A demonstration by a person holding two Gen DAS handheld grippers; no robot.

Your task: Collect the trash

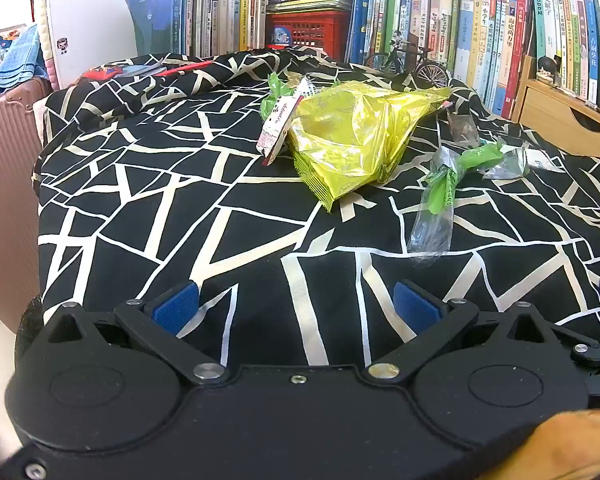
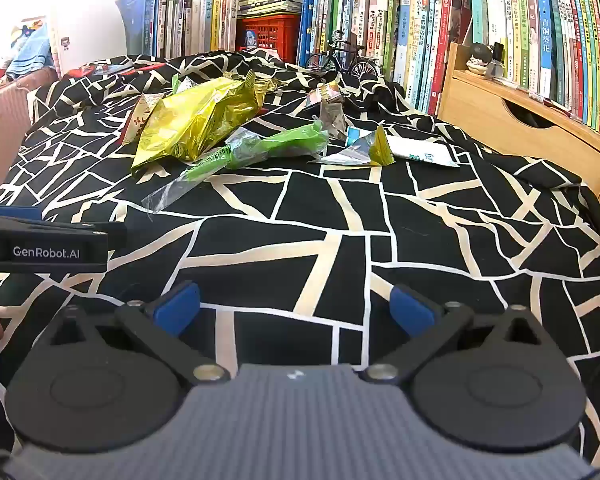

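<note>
Trash is scattered over the far half of the cloth-covered table (image 2: pixel 300 240), black cloth with cream lines all over it. Biggest piece is a crumpled yellow-green foil bag (image 1: pixel 352 136) sitting around the middle, toward the far edge. Leaning on its left side there's a white and red wrapper (image 1: pixel 278 126). Just right of the bag lies a clear and green plastic wrapper (image 2: pixel 244 152), stretched out toward the near side. Further right, a small silver and yellow wrapper (image 2: pixel 364 150) sits just beside a white packet (image 2: pixel 420 152), and a few more crumpled scraps sit behind those, too small to make out.

Along the far edge stands a wall of books (image 1: pixel 440 24), with a red crate (image 1: pixel 306 32) tucked under a stack and a little model bicycle (image 2: pixel 342 60) right at the cloth's edge. Wooden drawer unit (image 2: pixel 512 120) on the right side, pink suitcase (image 1: pixel 4 192) off the left edge.

Left gripper (image 1: pixel 296 306) and right gripper (image 2: pixel 296 306) both hover over the near part of the cloth, tilted downward, well short of the trash. Jaws spread wide on both, nothing between them. Nothing blocks the way to the pile
</note>
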